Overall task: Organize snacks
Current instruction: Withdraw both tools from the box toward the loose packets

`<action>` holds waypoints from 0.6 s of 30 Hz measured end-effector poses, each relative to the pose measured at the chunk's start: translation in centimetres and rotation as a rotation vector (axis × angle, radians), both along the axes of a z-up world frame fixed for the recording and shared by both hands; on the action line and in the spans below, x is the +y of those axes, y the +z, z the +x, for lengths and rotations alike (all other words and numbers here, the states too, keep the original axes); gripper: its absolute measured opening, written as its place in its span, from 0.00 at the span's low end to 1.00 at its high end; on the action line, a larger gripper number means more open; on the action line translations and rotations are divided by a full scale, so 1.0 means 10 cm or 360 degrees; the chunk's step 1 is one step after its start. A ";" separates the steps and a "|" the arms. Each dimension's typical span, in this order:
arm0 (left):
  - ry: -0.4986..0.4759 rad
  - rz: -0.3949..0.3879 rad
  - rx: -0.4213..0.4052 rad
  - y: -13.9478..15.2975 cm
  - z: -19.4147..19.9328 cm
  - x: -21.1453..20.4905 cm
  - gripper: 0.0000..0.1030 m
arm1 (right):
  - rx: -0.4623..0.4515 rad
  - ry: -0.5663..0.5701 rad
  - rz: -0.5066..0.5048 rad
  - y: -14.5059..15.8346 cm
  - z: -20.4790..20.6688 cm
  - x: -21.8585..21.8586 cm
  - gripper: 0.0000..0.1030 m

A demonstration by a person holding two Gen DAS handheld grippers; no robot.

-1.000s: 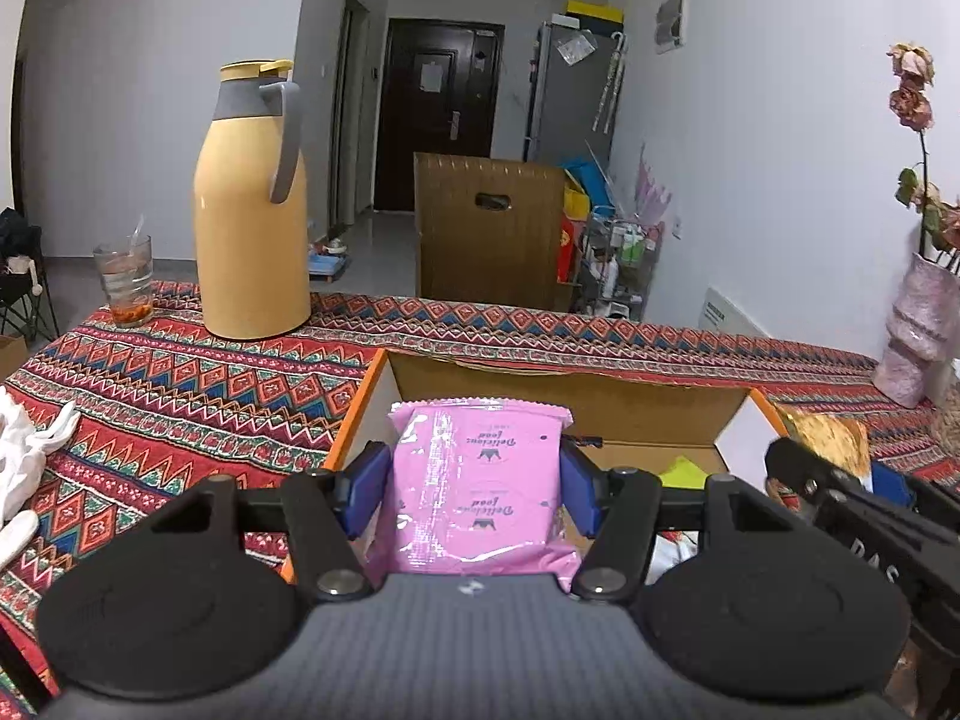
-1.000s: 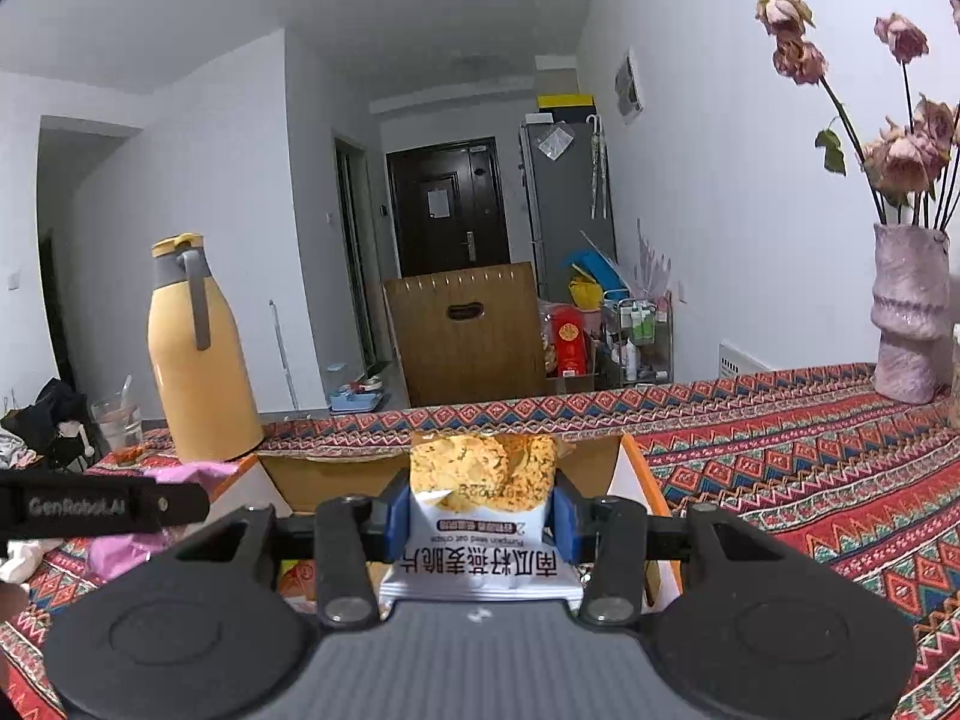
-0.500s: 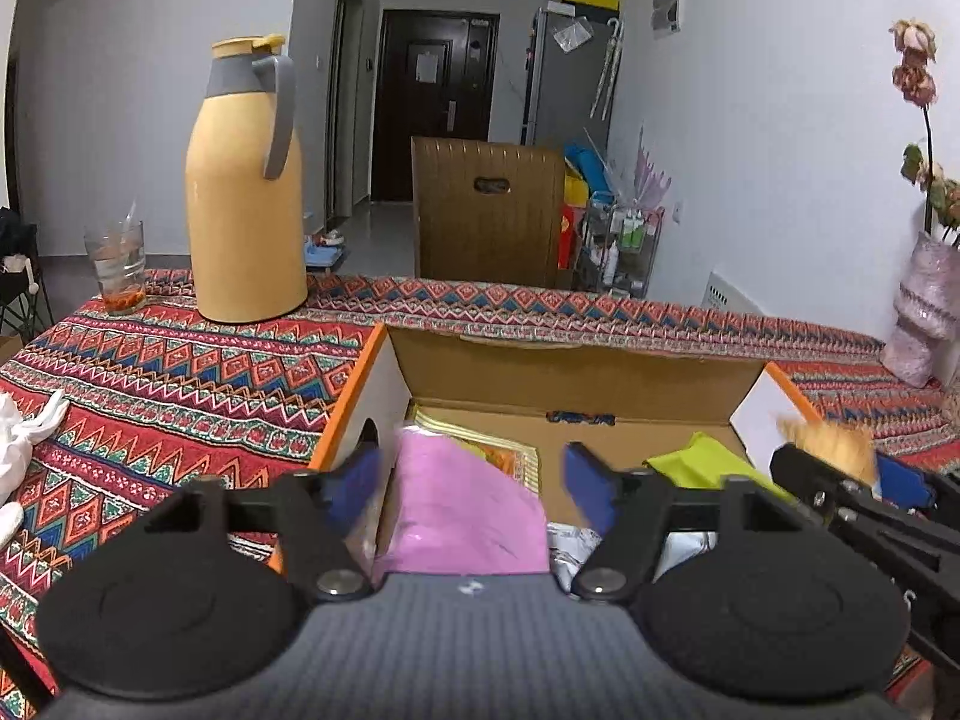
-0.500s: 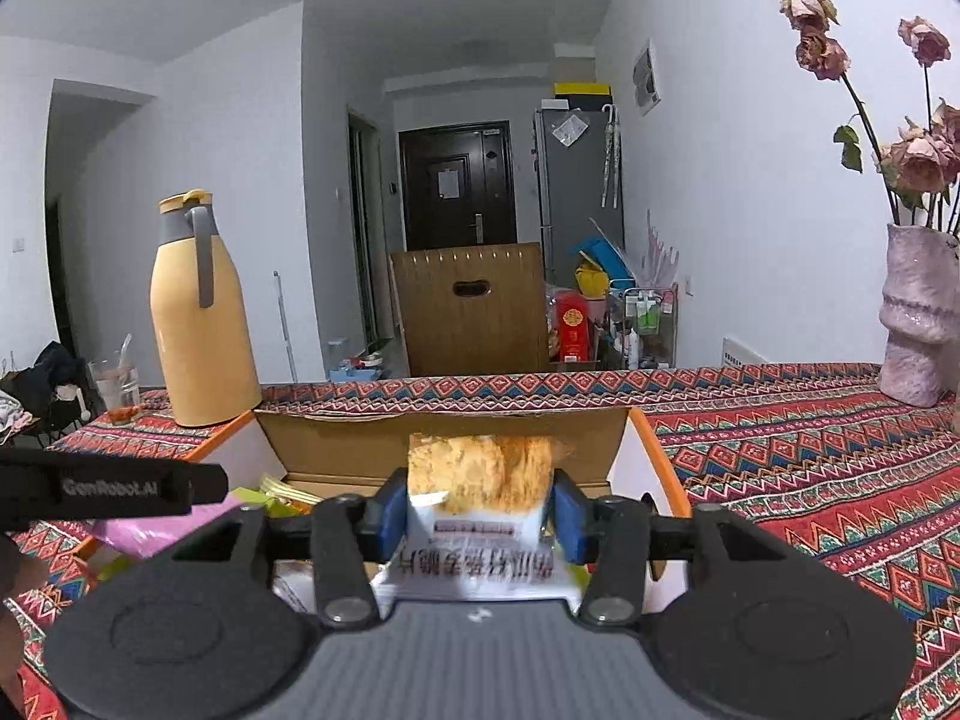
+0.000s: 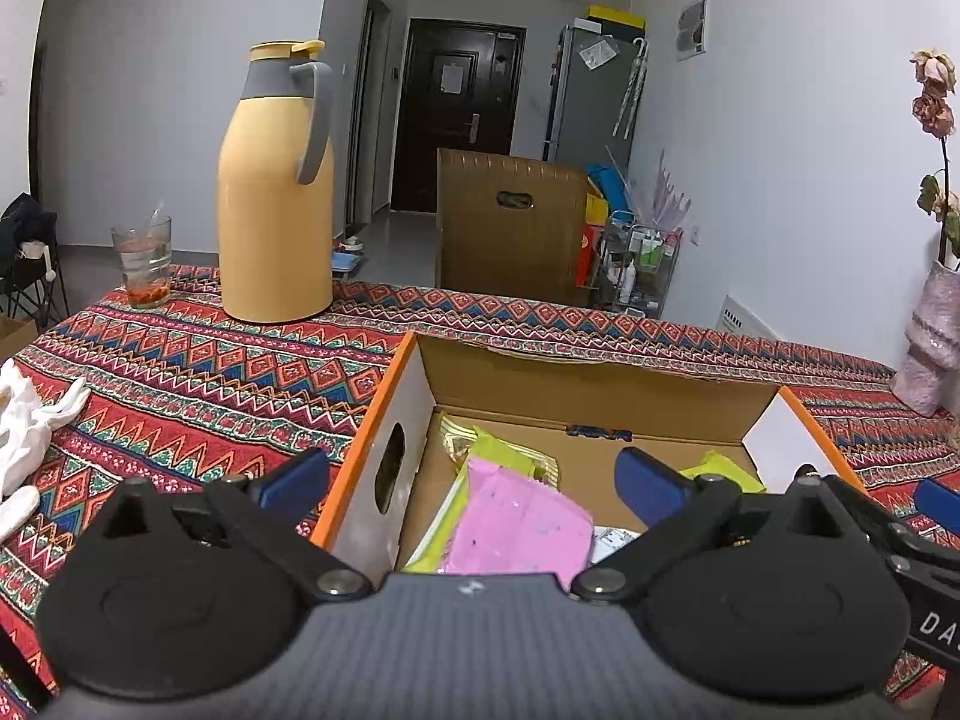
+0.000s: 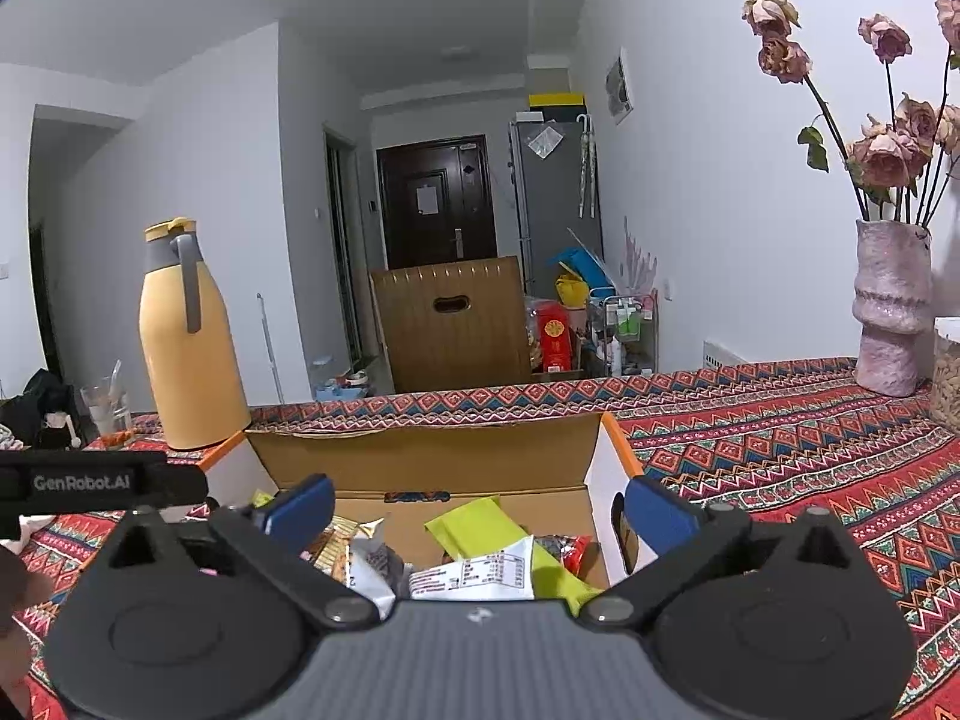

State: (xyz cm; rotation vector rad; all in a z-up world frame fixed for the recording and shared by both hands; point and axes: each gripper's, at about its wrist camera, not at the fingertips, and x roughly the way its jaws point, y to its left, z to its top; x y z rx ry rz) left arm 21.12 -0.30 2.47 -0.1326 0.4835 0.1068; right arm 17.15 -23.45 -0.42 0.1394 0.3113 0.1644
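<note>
An open cardboard box (image 5: 600, 384) with orange edges sits on the patterned tablecloth and holds several snack packets. My left gripper (image 5: 471, 480) hovers over its left half, jaws opening wide, nothing touching the blue pads. Below it a pink packet (image 5: 516, 531) lies in the box on yellow-green packets (image 5: 510, 456). My right gripper (image 6: 477, 507) hangs over the right half of the box (image 6: 420, 456), jaws also opening wide and free. Under it a white-backed snack packet (image 6: 480, 573) lies on a yellow-green packet (image 6: 474, 525).
A tall yellow thermos jug (image 5: 276, 192) and a glass (image 5: 143, 261) stand at the table's far left. A pink vase with dried roses (image 6: 891, 306) and a jar (image 6: 948, 372) stand at the right. White gloves (image 5: 30, 420) lie at the left edge.
Both grippers went from shut to wide open. The pink packet dropped from the left gripper into the box, and the white snack packet dropped from the right gripper into it.
</note>
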 end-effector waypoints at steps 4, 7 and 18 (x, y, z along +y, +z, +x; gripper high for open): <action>0.0004 -0.0005 0.0000 0.00 -0.01 0.01 1.00 | 0.0005 -0.0002 -0.0009 0.01 0.00 0.01 1.00; 0.0001 -0.0007 0.0002 0.01 -0.02 0.01 1.00 | 0.0018 -0.0013 -0.0010 0.01 0.01 0.01 1.00; 0.0001 0.0001 -0.0047 0.19 -0.18 -0.02 1.00 | -0.0003 0.0005 0.0006 0.14 -0.07 -0.04 1.00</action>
